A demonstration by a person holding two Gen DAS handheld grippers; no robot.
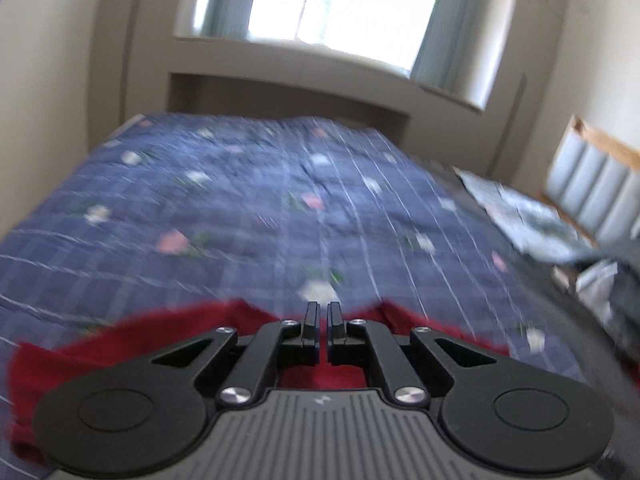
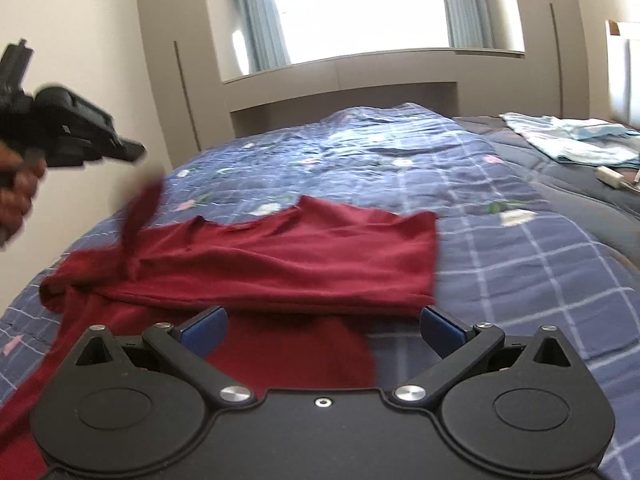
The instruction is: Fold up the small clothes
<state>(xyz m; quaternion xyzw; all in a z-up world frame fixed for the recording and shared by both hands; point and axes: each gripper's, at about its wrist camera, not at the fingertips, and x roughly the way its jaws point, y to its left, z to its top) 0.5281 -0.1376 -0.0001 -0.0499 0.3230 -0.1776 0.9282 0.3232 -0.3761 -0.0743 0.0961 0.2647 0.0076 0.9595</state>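
A dark red garment [image 2: 288,256] lies partly folded on the blue checked bedspread [image 2: 500,248]. My right gripper [image 2: 322,330] is open just above its near edge, jaws wide apart and empty. My left gripper [image 2: 132,151] is at the far left of the right wrist view, raised above the bed; a strip of the red cloth [image 2: 140,212] rises up below it. In the blurred left wrist view the left gripper [image 1: 323,312] has its jaws nearly closed, with the red garment [image 1: 120,344] below it; whether cloth is pinched is unclear.
A wall and a window ledge [image 2: 360,60] lie beyond the bed. Light blue folded clothes [image 2: 568,136] and small items [image 2: 610,176] lie on a dark cover at the right. A padded headboard [image 1: 592,184] stands at the right in the left wrist view.
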